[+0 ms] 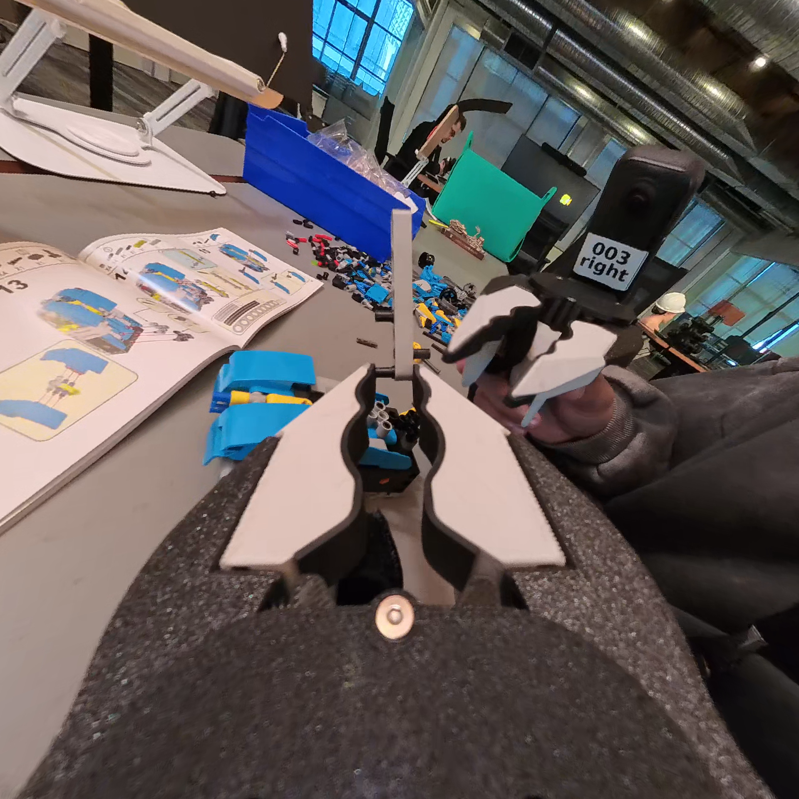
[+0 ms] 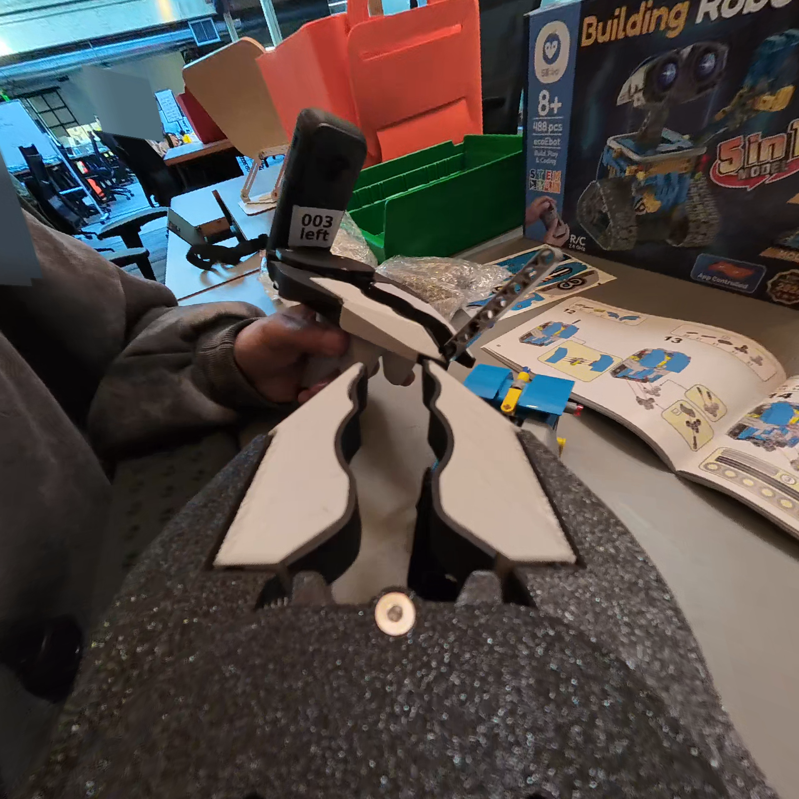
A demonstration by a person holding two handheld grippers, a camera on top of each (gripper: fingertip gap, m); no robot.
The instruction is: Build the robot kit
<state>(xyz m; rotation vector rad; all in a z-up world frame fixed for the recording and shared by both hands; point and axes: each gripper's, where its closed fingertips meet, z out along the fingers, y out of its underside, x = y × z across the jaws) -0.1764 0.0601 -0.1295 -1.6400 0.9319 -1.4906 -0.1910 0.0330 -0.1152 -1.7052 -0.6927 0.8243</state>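
- Grey tabletop (image 1: 129,540) carried the work area; a large room with tall windows and ceiling ducts lay behind it.
- Left gripper (image 1: 394,374), with white fingers edged in black, was closed on the lower end of a long grey perforated plastic beam (image 1: 401,294). The beam stood nearly upright from the fingertips, with short black pins projecting near the held end.
- In the right wrist view, the same beam (image 2: 501,302) slanted up and to the right from the left gripper (image 2: 452,352), showing its row of holes.
- Right gripper (image 2: 394,367) held nothing; a clear gap separated its two fingers. It pointed toward the left gripper and sat near it without contact. In the left wrist view it (image 1: 493,372) appeared at the right, held by a hand (image 1: 557,406) in a grey sleeve.
- Blue and yellow brick sub-assembly (image 1: 259,397) rested on the table just beyond and below the left gripper's fingertips.
- Open instruction booklet (image 1: 108,328) lay to the left of the sub-assembly.
- Loose blue, black and red brick parts (image 1: 372,276) were scattered farther back, in front of a blue plastic bin (image 1: 311,181).
- Green plastic bin (image 2: 432,203) and a printed dark-blue product box (image 2: 670,142) stood at the far edge in the right wrist view.
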